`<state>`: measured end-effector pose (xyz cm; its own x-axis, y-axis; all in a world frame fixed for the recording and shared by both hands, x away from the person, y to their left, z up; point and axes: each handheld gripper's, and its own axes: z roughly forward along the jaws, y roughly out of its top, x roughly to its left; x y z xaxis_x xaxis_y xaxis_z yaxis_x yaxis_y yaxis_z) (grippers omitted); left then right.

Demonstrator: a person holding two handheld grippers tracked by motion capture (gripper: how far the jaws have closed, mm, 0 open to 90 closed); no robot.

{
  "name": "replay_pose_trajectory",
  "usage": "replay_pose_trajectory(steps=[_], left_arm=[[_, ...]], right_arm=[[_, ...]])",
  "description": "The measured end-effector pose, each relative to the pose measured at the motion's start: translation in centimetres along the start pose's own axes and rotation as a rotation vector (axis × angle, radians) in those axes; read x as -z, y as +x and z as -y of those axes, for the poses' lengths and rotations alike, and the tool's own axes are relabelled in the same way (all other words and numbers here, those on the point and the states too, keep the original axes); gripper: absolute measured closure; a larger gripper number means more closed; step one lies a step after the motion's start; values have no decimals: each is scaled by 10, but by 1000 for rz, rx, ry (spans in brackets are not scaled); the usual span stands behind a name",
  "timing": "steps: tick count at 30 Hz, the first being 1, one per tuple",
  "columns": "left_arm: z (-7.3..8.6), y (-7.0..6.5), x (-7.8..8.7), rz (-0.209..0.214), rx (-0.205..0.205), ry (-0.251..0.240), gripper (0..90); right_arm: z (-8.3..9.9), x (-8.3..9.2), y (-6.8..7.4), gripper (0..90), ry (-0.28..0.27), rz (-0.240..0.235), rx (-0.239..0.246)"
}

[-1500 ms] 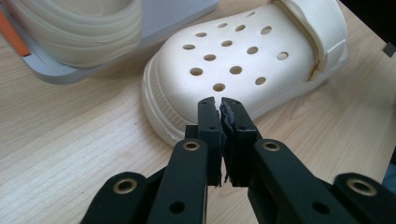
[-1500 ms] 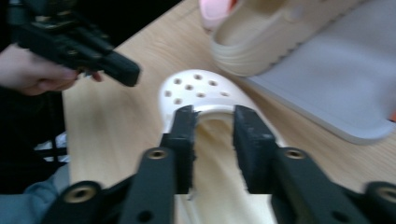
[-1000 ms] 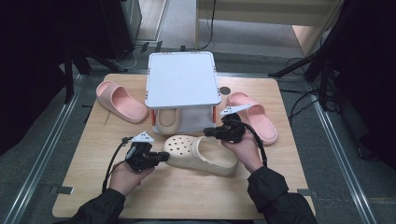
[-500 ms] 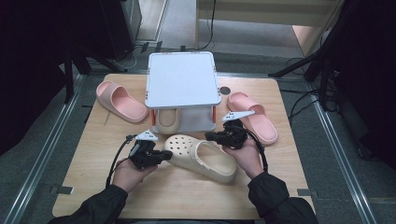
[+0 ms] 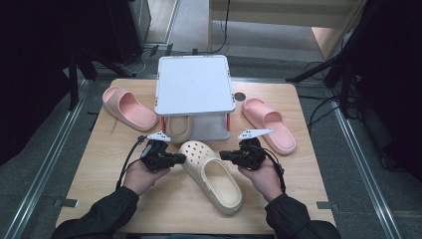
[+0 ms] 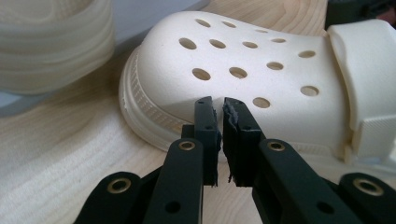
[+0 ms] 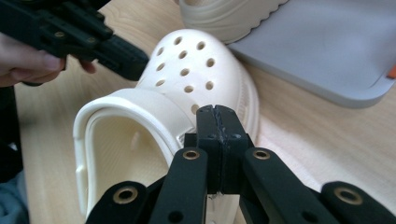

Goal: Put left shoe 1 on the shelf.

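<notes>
While claws (image 5: 180, 158) flank it, clog (image 5: 211, 175) lies between.

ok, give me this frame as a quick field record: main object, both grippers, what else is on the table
main object: cream perforated clog, lying on the wooden table, toe toward the rack
left gripper: jaws nearly shut, nothing between them, tips at the clog's toe side
right gripper: jaws shut, empty, tips at the clog's opposite side
grip: neither gripper holds the clog
rack: white two-level shoe rack, second cream clog on its lower level
others: pink slide left of the rack, pink slide right of it
</notes>
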<state>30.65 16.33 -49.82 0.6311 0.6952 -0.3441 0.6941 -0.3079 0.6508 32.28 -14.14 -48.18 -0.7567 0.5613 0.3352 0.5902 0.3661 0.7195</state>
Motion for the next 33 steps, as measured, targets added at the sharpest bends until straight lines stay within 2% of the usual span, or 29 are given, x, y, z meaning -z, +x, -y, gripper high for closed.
replay_pose_trajectory(steps=[3,11,13,15,18,22,25,27,33], left_arm=[[-4,1,-3,4,-2,-2,838],[-12,4,-13,47,20,-4,845],[-14,2,-17,47,14,-4,845],[-17,0,-18,32,-11,0,851],[-19,0,-20,29,-14,-3,847],[-21,-3,-23,14,-32,-8,848],[-23,-3,-23,15,-41,2,830],[-25,-2,-20,36,-24,-2,818],[-29,-5,-4,72,-30,12,800]], right_arm=[[4,2,4,900,-2,1,-2],[14,4,14,900,4,30,-23],[16,2,16,900,15,36,-22],[18,2,18,900,16,42,-24],[20,3,21,900,16,53,-20],[22,4,22,885,15,41,-33],[22,7,25,875,16,81,-19],[22,12,26,864,2,97,-11],[21,33,28,780,-72,98,-44]])
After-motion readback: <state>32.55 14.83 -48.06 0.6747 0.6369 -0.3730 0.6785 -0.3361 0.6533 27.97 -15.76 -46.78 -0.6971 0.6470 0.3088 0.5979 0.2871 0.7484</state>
